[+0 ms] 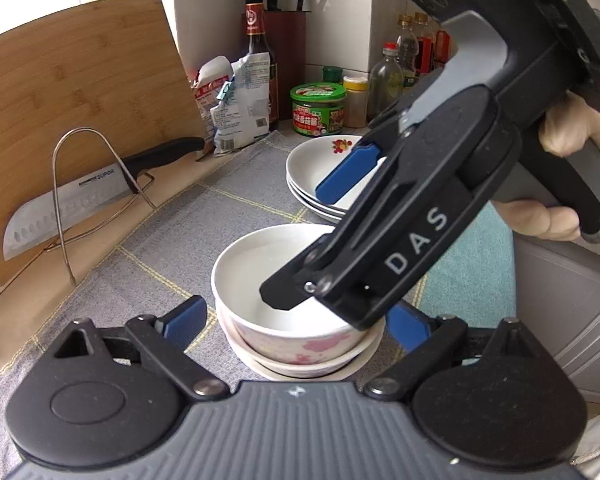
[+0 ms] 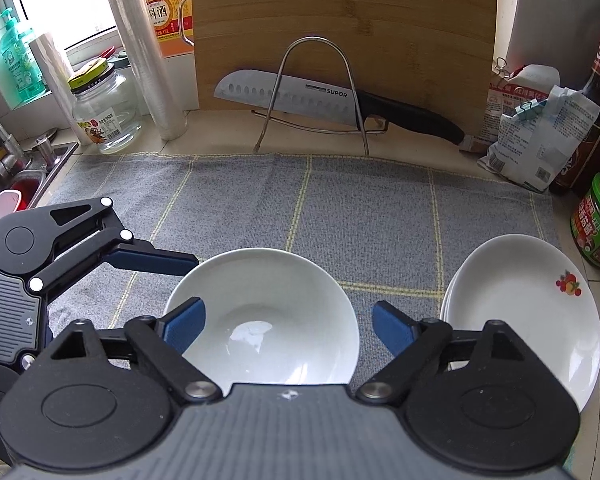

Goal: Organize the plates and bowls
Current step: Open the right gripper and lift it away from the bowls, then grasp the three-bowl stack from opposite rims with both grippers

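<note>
A stack of nested bowls (image 1: pixel 300 344) stands on the grey checked cloth (image 1: pixel 188 232); the top bowl (image 2: pixel 268 312) is white inside with pink flowers outside. My left gripper (image 1: pixel 296 324) is open, its blue pads either side of the stack with a small gap at the left pad. My right gripper (image 2: pixel 288 326) hangs open over the top bowl, holding nothing; in the left wrist view one of its fingers (image 1: pixel 284 296) dips inside the bowl. A stack of white plates (image 2: pixel 520 312) with a fruit motif lies just to the right. A left gripper finger (image 2: pixel 152 258) shows beside the bowl.
A knife (image 2: pixel 300 98) rests on a wire rack (image 2: pixel 316 92) against an upright bamboo board (image 2: pixel 340 20) behind the cloth. A green tub (image 2: pixel 598 224), a clipped bag (image 2: pixel 540 136) and bottles (image 1: pixel 260 48) crowd the right. A sink (image 2: pixel 24 184) and glass jar (image 2: pixel 104 112) sit left.
</note>
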Motion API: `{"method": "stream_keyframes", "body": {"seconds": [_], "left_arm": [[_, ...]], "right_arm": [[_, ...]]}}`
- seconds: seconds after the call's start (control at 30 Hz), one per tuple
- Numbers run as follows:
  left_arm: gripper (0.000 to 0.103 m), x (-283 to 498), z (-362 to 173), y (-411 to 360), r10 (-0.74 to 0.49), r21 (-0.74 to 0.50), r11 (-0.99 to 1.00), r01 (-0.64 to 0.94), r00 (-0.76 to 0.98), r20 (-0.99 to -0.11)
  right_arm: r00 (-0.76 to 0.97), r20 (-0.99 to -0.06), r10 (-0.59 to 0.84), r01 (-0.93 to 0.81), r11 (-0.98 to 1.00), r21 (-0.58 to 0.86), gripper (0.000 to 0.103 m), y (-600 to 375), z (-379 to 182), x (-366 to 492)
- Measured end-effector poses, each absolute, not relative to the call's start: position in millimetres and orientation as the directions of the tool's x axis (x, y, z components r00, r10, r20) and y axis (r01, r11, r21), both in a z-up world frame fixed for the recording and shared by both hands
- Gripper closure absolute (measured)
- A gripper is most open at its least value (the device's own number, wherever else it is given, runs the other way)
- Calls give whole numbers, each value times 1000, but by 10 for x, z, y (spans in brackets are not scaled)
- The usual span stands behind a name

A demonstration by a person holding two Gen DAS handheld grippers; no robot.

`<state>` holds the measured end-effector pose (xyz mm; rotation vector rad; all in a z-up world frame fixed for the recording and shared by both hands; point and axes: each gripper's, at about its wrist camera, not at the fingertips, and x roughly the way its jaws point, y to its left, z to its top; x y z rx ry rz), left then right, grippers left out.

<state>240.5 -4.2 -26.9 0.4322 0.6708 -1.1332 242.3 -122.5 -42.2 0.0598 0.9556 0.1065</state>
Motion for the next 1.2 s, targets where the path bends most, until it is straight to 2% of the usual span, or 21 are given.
{"method": "stream_keyframes", "body": {"seconds": [0.07, 0.43, 0.7, 0.97, 1.2], "left_arm": [[6, 2408, -253, 13, -678, -17, 378, 926, 264, -686], [6, 2349, -290, 390, -621, 0, 455, 890, 317, -717], [6, 2405, -383, 585, -592, -21, 517, 856, 341, -730], [4, 2485, -512, 705, -589, -42, 521, 852, 324, -740], [4, 2459, -648, 671, -602, -76, 476, 876, 261, -755]], "right_arm": [[587, -803, 104, -57, 995, 87, 0, -1225, -397, 2391], [595, -803, 35, -9, 999, 37, 0, -1156, -527, 2224], [617, -785, -51, -12, 997, -74, 0, -902, -596, 2153], [664, -746, -47, 43, 999, -24, 0, -1041, -385, 1826], [621, -782, -42, 39, 999, -22, 0, -1030, -528, 1504]]}}
